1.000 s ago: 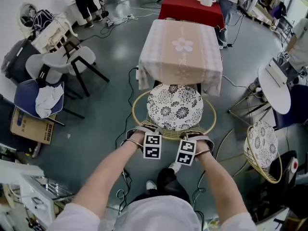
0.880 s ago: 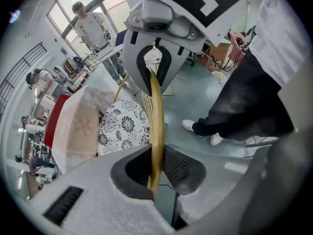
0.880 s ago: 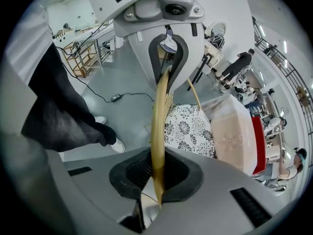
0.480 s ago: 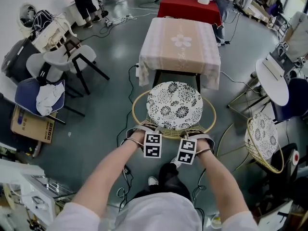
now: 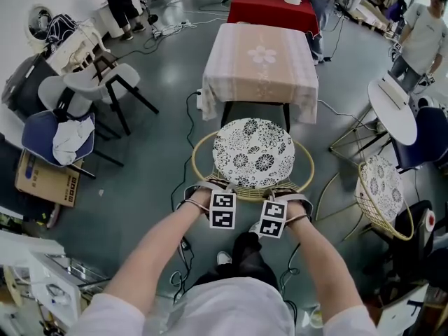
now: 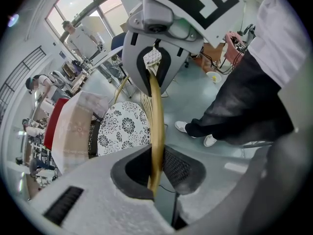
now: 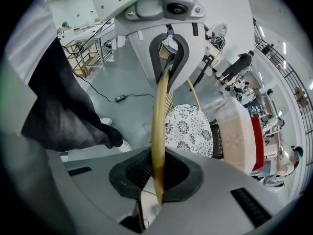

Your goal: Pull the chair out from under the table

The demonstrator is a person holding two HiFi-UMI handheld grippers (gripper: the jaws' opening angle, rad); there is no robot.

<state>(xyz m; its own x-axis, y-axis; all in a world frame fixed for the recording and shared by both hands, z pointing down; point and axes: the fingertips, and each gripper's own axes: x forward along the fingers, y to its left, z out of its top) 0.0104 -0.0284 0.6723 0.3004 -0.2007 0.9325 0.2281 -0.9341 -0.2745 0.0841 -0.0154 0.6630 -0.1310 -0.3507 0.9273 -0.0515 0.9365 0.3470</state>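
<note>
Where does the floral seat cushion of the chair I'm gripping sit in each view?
Head view: the round black-and-white floral seat cushion sits at centre, below the table with the pale pink cloth.
Left gripper view: left of centre, left of the golden rattan rim.
Right gripper view: right of centre, right of that rim.
Shared landmark: the table, just beyond the cushion in all three.

The left gripper point(image 6: 155, 173) has its dark pads pressed on the chair's tan rattan rim point(image 6: 157, 121). The rim runs up to the right gripper point(image 6: 155, 75), which seems clamped on it too, though the lens warps that end. Left of the rim lie the floral cushion point(image 6: 122, 129) and the cloth-covered table point(image 6: 68, 136); to its right, dark trousers point(image 6: 244, 106).
</note>
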